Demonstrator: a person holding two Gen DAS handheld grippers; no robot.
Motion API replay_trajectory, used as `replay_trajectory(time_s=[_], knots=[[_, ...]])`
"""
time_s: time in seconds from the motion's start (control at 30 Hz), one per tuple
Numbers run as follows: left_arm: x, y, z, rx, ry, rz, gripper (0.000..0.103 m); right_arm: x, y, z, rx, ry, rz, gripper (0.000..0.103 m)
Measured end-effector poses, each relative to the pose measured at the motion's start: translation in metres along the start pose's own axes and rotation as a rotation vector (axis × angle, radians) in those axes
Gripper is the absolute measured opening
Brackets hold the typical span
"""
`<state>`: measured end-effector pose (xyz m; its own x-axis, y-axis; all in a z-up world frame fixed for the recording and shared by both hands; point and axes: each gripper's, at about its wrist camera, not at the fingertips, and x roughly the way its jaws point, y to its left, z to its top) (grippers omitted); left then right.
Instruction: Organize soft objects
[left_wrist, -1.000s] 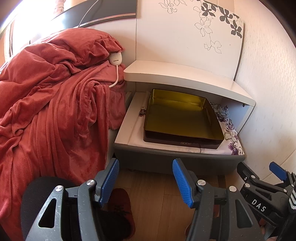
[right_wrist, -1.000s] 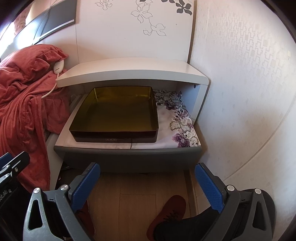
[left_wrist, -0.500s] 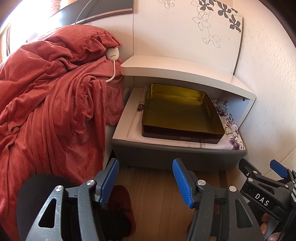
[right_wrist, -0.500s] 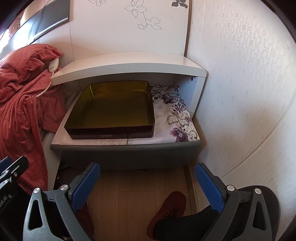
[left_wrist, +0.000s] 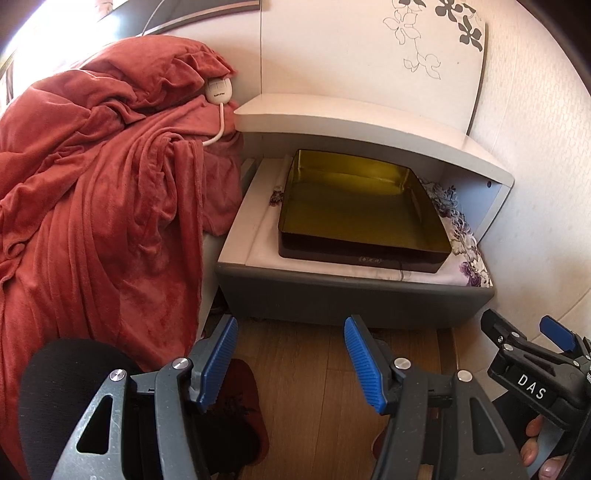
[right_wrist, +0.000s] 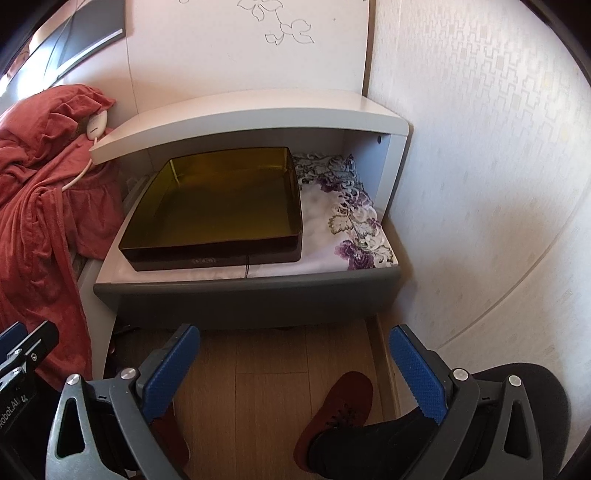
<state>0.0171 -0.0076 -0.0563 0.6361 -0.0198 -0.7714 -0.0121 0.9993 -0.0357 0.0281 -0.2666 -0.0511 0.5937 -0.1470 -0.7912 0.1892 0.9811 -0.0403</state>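
The left gripper (left_wrist: 290, 360) hangs over the wooden floor (left_wrist: 314, 387) with its blue pads apart and nothing between them. The right gripper (right_wrist: 293, 373) is likewise spread wide and empty above the floor.

Ahead of and above both grippers stands a bedside cabinet (right_wrist: 251, 110) with a pulled-out grey drawer (right_wrist: 251, 295). On the drawer lies a white cloth with purple flowers (right_wrist: 354, 229), and on the cloth sits a shallow dark tray with an amber-tinted inside (right_wrist: 221, 214). A small mark is printed on the tray's front wall, too small to read, and a thin dark cord hangs from beneath it.

To the left of the left gripper, a rust-red blanket (left_wrist: 92, 203) lies heaped on the bed and drapes down toward the floor, touching the cabinet's side. A white corded controller (left_wrist: 218, 90) rests on the blanket's top edge near the cabinet; its lettering is too small to read.

In the left wrist view the right gripper's body shows at the lower right, bearing a label that reads "DAS", with fingers of a hand (left_wrist: 535, 439) under it. In the right wrist view the left gripper's body shows at the lower left edge with partial writing, "obot.AI".

Below the grippers, feet in red slippers (right_wrist: 340, 406) stand on the floor.
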Motion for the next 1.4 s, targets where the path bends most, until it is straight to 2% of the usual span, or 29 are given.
replay_trajectory(time_s=[0.07, 0.2, 0.3, 0.43, 0.6, 0.73, 0.93, 1.07, 1.27, 1.4], knots=[[0.003, 0.000, -0.001, 0.000, 0.015, -0.011, 0.061, 0.003, -0.002, 0.000, 0.005, 0.010, 0.005, 0.103], [0.024, 0.009, 0.002, -0.036, 0.110, -0.159, 0.061, 0.012, -0.002, 0.005, -0.024, 0.044, 0.039, 0.103], [0.043, 0.019, 0.009, -0.083, 0.166, -0.213, 0.061, 0.023, 0.004, 0.012, -0.091, 0.078, 0.090, 0.103], [0.071, 0.025, 0.019, -0.106, 0.228, -0.200, 0.061, 0.042, 0.021, 0.017, -0.228, 0.133, 0.149, 0.103], [0.115, 0.039, 0.029, -0.192, 0.323, -0.189, 0.061, 0.072, 0.055, 0.008, -0.491, 0.185, 0.147, 0.103], [0.144, 0.043, 0.038, -0.225, 0.355, -0.169, 0.061, 0.103, 0.083, -0.011, -0.760, 0.225, 0.075, 0.103], [0.176, 0.047, 0.036, -0.278, 0.377, -0.158, 0.062, 0.151, 0.097, -0.037, -1.065, 0.249, -0.084, 0.103], [0.188, 0.051, 0.032, -0.324, 0.390, -0.157, 0.062, 0.171, 0.093, -0.040, -1.095, 0.286, -0.090, 0.103], [0.201, 0.056, 0.034, -0.375, 0.379, -0.155, 0.062, 0.189, 0.099, -0.040, -1.135, 0.247, -0.133, 0.103], [0.211, 0.064, 0.032, -0.416, 0.392, -0.143, 0.062, 0.196, 0.099, -0.041, -1.153, 0.265, -0.120, 0.103]])
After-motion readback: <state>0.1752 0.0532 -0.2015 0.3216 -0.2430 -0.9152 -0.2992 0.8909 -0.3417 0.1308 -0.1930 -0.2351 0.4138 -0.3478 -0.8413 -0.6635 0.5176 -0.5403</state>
